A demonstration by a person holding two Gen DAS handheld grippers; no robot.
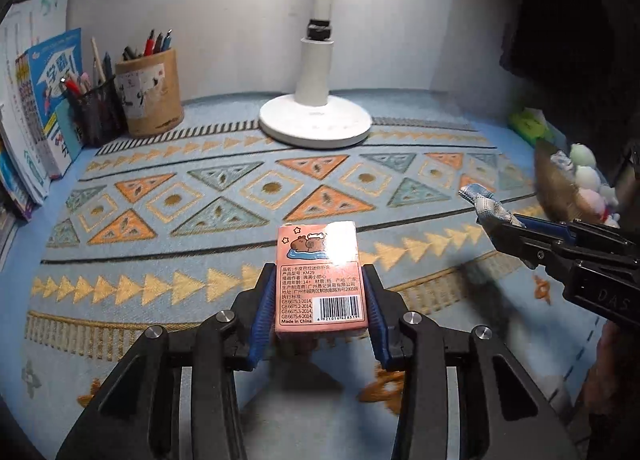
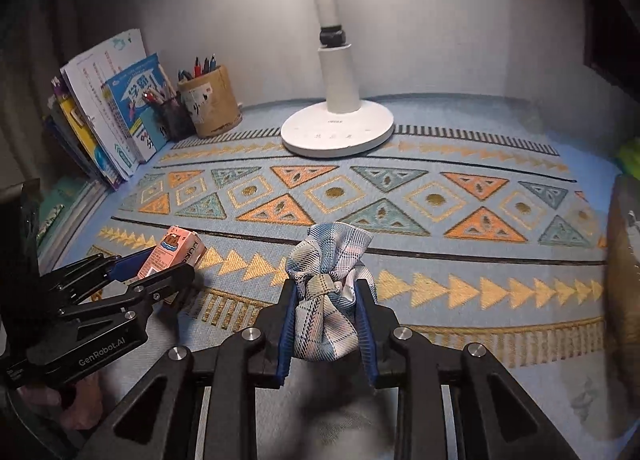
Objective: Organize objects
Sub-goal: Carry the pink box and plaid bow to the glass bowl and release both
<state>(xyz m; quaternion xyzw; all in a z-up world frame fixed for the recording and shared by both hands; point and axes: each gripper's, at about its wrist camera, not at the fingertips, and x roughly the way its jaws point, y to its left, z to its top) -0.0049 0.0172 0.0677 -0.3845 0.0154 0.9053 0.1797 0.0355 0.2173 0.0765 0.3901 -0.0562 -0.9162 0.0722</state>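
Observation:
My left gripper (image 1: 319, 278) is shut on a small pink card box (image 1: 318, 260) with a capybara picture and a barcode, held off the patterned mat. The same pink box (image 2: 176, 254) shows at the left of the right wrist view, between the left gripper's (image 2: 170, 266) blue pads. My right gripper (image 2: 329, 288) is shut on a plaid cloth pouch (image 2: 330, 280) tied with a knot, also raised above the mat. From the left wrist view the pouch (image 1: 486, 202) pokes out of the right gripper (image 1: 502, 222) at the right edge.
A white lamp base (image 1: 315, 122) stands at the back middle of the blue patterned mat (image 1: 240, 188). Back left are a bamboo pen cup (image 1: 150, 94), a mesh pen holder (image 1: 94, 110) and upright books (image 1: 36, 108). A basket of small plush toys (image 1: 580, 184) sits at the right.

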